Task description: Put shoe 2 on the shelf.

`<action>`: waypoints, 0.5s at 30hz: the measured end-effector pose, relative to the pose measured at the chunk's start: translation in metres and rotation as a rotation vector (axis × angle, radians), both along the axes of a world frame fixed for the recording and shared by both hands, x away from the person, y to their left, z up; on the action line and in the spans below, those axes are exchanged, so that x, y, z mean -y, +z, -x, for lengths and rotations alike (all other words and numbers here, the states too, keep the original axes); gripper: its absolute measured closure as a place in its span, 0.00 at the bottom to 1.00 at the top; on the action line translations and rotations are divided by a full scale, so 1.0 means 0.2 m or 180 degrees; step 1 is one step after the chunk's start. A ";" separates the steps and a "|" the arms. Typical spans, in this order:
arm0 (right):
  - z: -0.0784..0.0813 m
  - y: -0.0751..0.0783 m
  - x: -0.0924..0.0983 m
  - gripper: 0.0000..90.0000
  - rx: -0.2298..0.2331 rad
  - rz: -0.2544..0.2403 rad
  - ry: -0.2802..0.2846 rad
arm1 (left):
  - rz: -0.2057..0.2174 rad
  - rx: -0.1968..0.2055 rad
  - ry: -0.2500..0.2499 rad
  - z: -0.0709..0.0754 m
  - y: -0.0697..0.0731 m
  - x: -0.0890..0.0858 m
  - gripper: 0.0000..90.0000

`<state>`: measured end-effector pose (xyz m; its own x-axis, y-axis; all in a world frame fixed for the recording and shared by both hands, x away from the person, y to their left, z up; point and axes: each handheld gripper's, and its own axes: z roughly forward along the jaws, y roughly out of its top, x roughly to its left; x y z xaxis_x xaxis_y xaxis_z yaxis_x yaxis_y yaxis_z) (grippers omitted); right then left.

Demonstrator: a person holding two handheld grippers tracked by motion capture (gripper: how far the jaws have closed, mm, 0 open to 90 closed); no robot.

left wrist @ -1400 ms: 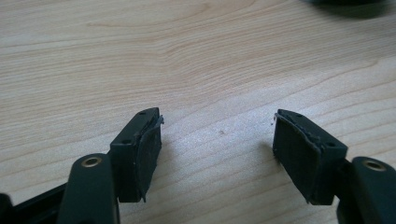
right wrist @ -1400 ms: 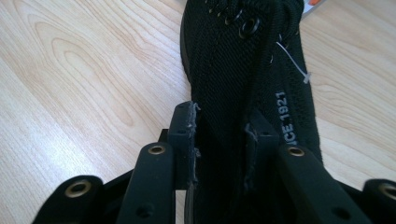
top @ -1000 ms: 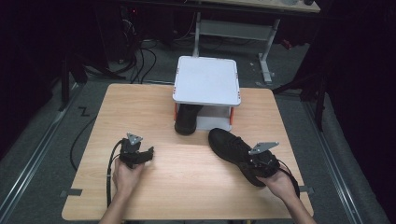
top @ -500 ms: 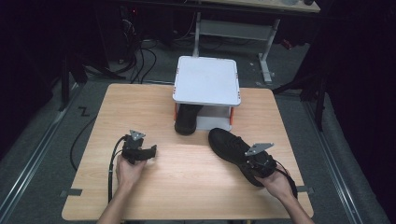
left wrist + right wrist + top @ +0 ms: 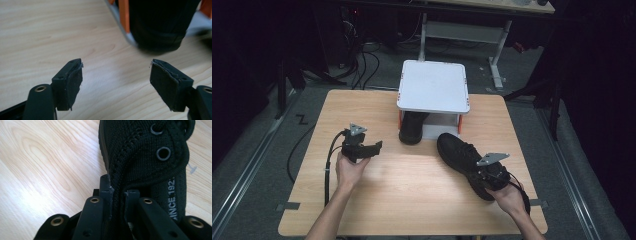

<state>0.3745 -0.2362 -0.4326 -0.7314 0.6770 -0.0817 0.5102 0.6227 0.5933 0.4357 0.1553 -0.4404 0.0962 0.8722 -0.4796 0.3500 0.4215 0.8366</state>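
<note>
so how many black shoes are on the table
2. One black shoe lies on the table's right side, its collar pinched by the right gripper. The other shoe sits under the white rack, toe poking out; more could be hidden beneath.

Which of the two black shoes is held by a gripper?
The black shoe on the open table, at the right: the right gripper pinches its collar. The other shoe stands under the white stand, untouched.

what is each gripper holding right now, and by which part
The right gripper is shut on the black canvas lace-up shoe, pinching its collar edge. The left gripper is open, holding nothing.
</note>
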 end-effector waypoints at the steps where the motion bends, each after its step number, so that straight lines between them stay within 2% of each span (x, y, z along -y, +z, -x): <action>1: 0.00 0.01 0.00 0.90 -0.0017 -0.0032 -0.0008 | 0.0012 0.0020 -0.0012 -0.01 0.03 0.00 0.29; 6: -0.02 0.04 -0.05 0.90 -0.0037 -0.0041 -0.0076 | 0.0148 0.0149 -0.0021 -0.07 0.18 0.04 0.29; 7: -0.02 0.04 -0.05 0.90 -0.0037 -0.0041 -0.0076 | 0.0148 0.0149 -0.0021 -0.07 0.18 0.04 0.29; 15: -0.04 0.09 -0.12 0.90 0.0019 -0.0060 -0.0165 | 0.0188 0.0245 -0.0093 -0.16 0.35 0.14 0.28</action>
